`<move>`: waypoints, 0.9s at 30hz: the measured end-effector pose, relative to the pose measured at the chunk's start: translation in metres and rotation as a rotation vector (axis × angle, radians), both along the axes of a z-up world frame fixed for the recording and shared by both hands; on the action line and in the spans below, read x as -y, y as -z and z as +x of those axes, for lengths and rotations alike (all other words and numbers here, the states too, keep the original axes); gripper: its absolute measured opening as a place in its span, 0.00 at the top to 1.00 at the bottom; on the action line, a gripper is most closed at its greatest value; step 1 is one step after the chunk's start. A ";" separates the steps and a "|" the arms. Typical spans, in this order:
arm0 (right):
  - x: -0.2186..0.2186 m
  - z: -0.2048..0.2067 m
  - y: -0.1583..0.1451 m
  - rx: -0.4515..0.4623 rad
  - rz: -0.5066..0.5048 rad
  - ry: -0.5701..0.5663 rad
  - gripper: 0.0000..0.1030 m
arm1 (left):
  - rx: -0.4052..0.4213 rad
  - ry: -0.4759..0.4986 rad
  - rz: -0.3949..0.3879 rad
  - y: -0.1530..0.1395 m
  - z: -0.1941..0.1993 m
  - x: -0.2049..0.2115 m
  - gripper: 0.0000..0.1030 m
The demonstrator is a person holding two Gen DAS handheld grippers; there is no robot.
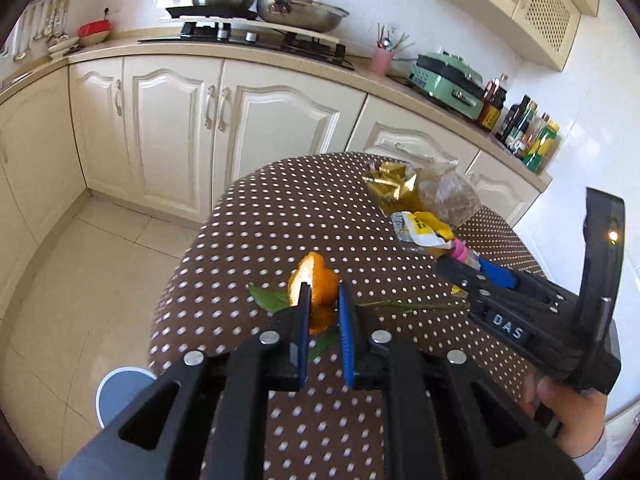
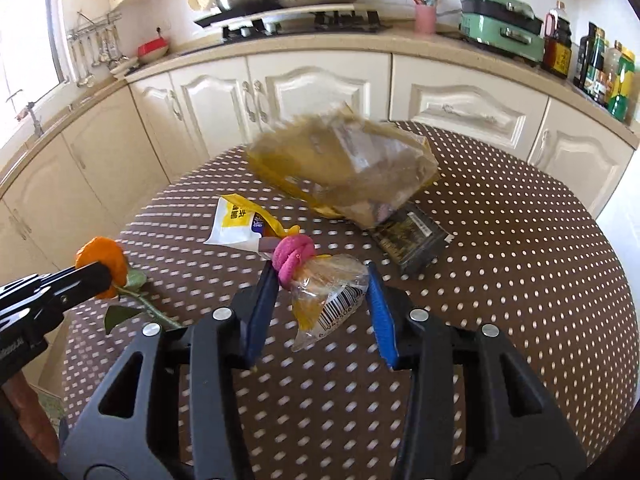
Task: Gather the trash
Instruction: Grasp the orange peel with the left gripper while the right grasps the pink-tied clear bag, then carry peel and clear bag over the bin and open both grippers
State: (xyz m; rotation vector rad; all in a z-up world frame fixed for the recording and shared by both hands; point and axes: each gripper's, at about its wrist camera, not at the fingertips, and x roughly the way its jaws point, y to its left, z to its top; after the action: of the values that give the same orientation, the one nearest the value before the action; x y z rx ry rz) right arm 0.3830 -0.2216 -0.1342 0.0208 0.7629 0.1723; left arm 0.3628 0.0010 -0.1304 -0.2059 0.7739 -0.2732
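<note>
Two grippers are working at once over the round table in the brown white-dotted cloth (image 1: 256, 216). My left gripper (image 1: 322, 292) has its jaws pinched on the curled orange peel (image 1: 316, 280), peel at table edge, about 7 o'clock on the tabletop in the right wrist view. Green leaves and stem (image 2: 136, 300) hang off it, so I judge they come along in one grab.

My right gripper (image 2: 320, 280) has jaws spread wide, straddling the crumpled clear plastic wrapper with barcode (image 2: 332, 300), tied by a pink knotted band (image 2: 292, 258). Blue pads not touching it yet, as far as I can tell.

Remaining trash: yellow-white sachet (image 2: 236, 220) at 11 o'clock of the wrapper, large yellowish clear bag (image 2: 344, 168) at 12, dark printed packet (image 2: 412, 236) partly under it. Gold foil wrapper (image 1: 390, 184) shows only from the left.

Big bag is motion-blurred; contents unreadable. Pale blue round rim (image 1: 124, 392) at floor level is cut off, possibly the bin, can't confirm.
</note>
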 end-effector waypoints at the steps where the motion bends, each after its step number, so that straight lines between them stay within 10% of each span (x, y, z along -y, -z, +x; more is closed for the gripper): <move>1: -0.003 -0.005 -0.003 0.008 0.007 -0.005 0.58 | 0.008 -0.003 -0.005 -0.001 -0.005 -0.004 0.88; 15: -0.116 -0.068 -0.033 0.099 0.102 -0.211 0.58 | 0.036 -0.196 -0.060 0.005 -0.086 -0.122 0.88; 27: -0.267 -0.076 0.010 0.034 0.108 -0.427 0.58 | -0.097 -0.429 -0.067 0.068 -0.119 -0.247 0.88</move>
State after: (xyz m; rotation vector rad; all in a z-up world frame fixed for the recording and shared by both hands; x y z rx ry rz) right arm 0.3072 0.0451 -0.1439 -0.0436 0.7159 0.6187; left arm 0.2435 0.2479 -0.1987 -0.4436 0.7968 0.1185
